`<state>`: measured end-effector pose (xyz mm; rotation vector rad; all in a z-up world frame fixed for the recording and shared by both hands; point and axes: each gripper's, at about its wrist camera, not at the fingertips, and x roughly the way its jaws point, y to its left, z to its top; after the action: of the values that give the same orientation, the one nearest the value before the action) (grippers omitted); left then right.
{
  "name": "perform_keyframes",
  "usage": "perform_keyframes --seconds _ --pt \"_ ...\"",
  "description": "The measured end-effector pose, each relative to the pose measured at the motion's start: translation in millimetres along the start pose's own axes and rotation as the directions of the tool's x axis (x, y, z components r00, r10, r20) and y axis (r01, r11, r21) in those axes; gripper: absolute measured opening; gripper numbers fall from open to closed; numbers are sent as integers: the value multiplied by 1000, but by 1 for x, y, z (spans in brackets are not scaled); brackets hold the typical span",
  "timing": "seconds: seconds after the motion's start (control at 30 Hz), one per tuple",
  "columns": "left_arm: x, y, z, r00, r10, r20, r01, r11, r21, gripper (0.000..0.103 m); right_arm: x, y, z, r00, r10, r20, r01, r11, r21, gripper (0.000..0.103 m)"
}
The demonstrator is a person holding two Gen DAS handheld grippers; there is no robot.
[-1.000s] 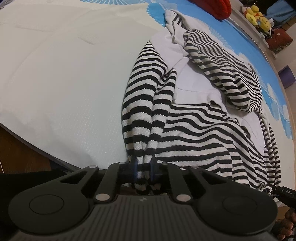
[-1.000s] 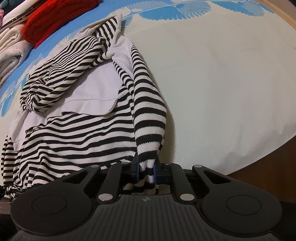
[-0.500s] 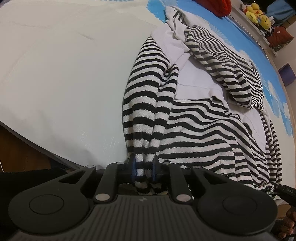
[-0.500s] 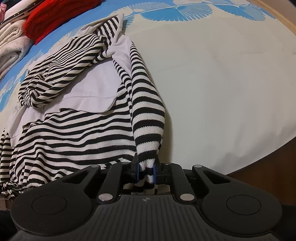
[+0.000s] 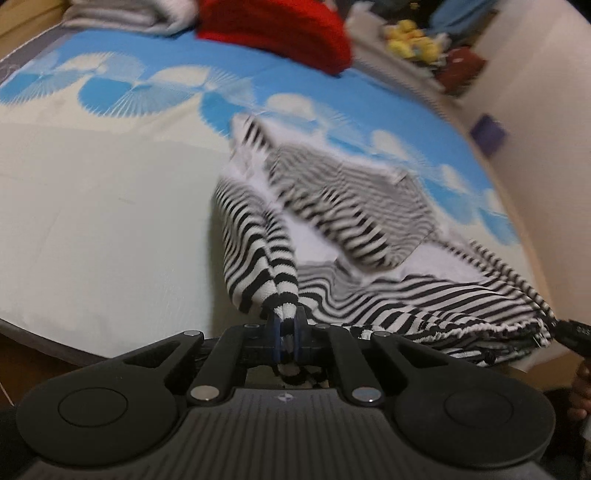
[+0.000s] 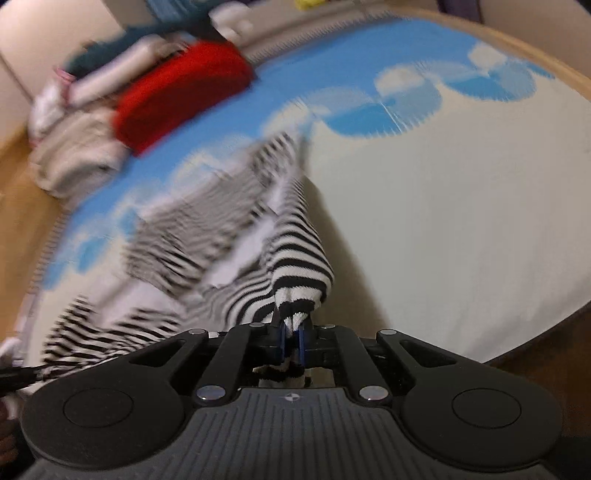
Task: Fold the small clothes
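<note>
The left gripper (image 5: 285, 338) has its fingers closed on a bunched corner of the striped garment (image 5: 369, 236), low in the centre of the left wrist view. The right gripper (image 6: 292, 341) likewise clamps a striped fold of the garment (image 6: 295, 266) between its fingers, low centre in the right wrist view. The black-and-white cloth stretches up from both grips and spreads over the bed (image 5: 92, 206), whose sheet is cream with a blue fan pattern toward the top of the frame. A red knitted item (image 5: 280, 33) lies at the top centre of the left view, and pale folded clothes (image 6: 74, 155) sit at upper left of the right view. Both views are blurred.
</note>
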<state>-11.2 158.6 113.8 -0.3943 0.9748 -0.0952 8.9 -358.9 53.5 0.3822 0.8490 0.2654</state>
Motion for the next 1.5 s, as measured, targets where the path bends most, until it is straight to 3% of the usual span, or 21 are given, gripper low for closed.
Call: perform_keyframes --seconds 0.13,0.23,0.47,0.57,0.63,0.7,0.77,0.8,0.87,0.9,0.93,0.97,1.1,1.27,1.4,1.43,1.5 --pt "-35 2 -1 995 -99 -10 98 995 -33 6 -51 6 -10 997 50 62 -46 998 -53 5" --pt "-24 9 14 988 -145 -46 141 987 -77 6 -48 -1 -6 997 55 50 -53 998 -41 5" --pt "81 29 103 992 -109 -63 98 984 -145 7 58 0 59 1000 -16 19 16 999 -28 6" --pt "137 56 141 988 -135 -81 108 956 -272 17 122 2 97 999 -47 -11 47 999 -17 8" --pt "153 78 153 990 -136 -37 114 924 -365 25 151 -2 118 995 -95 21 95 995 1 18" --pt "151 93 150 988 -143 63 156 914 -374 36 163 -9 128 984 -146 101 147 989 -8 19" --pt "152 97 148 991 -126 34 129 915 -383 37 166 -19 123 979 -138 148 145 989 -36 23" --pt "150 93 149 991 -123 45 131 933 -336 40 170 -24 119 984 -131 121 138 989 -55 25" --pt "151 77 150 994 -102 30 106 975 -193 58 180 -27 117 992 -119 48 124 986 -113 29" --pt "155 67 149 996 -87 8 87 990 -107 62 182 -24 115 995 -89 34 93 982 -162 32" --pt "161 57 145 998 -65 -11 64 997 -36 64 186 -19 112 997 -74 24 78 974 -213 43" --pt "167 50 142 999 -32 -20 33 999 19 64 191 -15 106 997 -76 19 78 958 -276 52" --pt "192 27 126 996 73 -42 -64 982 180 66 216 5 82 990 -134 -37 98 865 -492 53" --pt "218 11 119 987 160 -9 -151 946 286 68 234 28 69 985 -170 1 134 768 -626 55" --pt "227 8 126 982 184 34 -186 941 284 67 245 36 74 975 -211 76 205 706 -677 55" --pt "228 7 128 983 181 38 -185 942 280 64 249 36 76 971 -221 89 221 698 -682 55" --pt "231 5 131 985 172 32 -174 945 276 46 256 35 79 968 -229 101 235 686 -688 55"
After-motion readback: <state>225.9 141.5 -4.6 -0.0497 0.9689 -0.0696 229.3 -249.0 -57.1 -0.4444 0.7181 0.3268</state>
